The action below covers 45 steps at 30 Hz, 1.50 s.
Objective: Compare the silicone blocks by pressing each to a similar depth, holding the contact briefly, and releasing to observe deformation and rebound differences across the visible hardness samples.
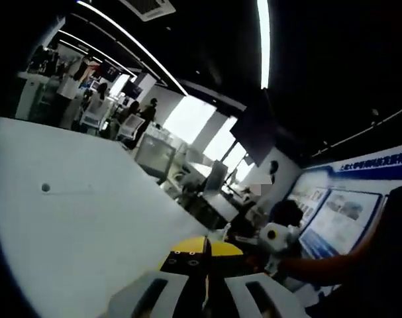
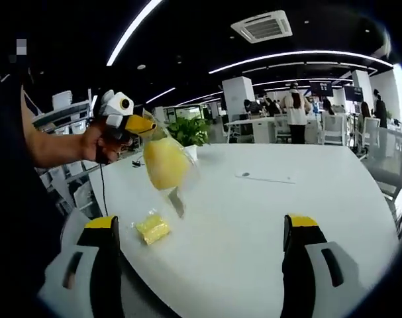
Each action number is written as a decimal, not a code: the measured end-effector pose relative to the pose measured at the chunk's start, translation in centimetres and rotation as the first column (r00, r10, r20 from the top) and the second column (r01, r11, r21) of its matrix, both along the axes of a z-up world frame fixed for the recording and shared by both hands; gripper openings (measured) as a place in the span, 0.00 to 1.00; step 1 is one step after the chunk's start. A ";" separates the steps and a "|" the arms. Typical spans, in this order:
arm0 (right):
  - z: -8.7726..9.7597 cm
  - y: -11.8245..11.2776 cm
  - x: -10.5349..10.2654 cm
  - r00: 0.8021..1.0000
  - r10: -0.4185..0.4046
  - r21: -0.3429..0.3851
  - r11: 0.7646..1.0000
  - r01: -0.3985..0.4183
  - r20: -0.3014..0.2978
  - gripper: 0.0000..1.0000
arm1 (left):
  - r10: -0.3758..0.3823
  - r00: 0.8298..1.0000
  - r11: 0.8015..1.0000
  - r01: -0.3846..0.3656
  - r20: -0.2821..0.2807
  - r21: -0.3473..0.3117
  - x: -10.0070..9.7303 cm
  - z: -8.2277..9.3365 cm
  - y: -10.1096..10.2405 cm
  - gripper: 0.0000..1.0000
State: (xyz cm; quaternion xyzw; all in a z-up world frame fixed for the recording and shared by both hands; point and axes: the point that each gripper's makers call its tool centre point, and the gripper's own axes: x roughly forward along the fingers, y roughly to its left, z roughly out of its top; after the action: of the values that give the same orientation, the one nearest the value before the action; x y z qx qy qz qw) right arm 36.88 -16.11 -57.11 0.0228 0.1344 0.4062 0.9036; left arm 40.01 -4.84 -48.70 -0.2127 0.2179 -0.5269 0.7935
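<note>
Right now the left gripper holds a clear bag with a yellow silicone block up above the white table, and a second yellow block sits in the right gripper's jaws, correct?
Not quite. In the right gripper view the small second yellow block lies on the white table; the right gripper is open and holds nothing. The left gripper does hold the clear bag with the yellow silicone block aloft.

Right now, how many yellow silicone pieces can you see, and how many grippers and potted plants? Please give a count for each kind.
Yellow silicone pieces: 2, one held up by the left gripper in a clear bag, one bagged on the white table
Grippers: 2, left and right gripper
Potted plants: 1
Total: 5
</note>
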 end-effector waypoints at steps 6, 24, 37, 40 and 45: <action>4.1 1.6 0.9 0.994 0.081 0.018 0.996 -0.082 0.075 0.96 | -0.009 0.999 1.000 0.009 0.037 -0.003 -0.4 2.2 0.3 0.00; 10.8 8.6 1.4 0.939 0.261 0.068 0.957 -0.283 0.225 0.90 | -0.014 0.992 0.999 0.018 0.127 -0.034 -1.5 7.8 2.1 0.00; 10.9 11.6 0.3 0.911 0.363 0.119 0.913 -0.389 0.196 0.70 | -0.031 0.993 0.997 0.040 0.117 -0.069 -2.7 8.7 2.1 0.00; 10.8 12.4 -0.5 0.899 0.403 0.164 0.888 -0.429 0.170 0.60 | -0.036 0.993 0.996 0.045 0.114 -0.078 -2.9 8.9 2.1 0.00; 10.9 12.6 -0.5 0.900 0.404 0.199 0.880 -0.431 0.165 0.52 | -0.041 0.993 0.994 0.051 0.107 -0.092 -3.3 9.1 2.1 0.00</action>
State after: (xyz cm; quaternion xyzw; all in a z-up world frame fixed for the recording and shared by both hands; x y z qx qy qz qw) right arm 36.38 -3.49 -46.17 0.0737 0.0345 0.6050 0.7921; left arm 36.73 -2.78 -39.57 -0.2170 0.1552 -0.5651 0.7807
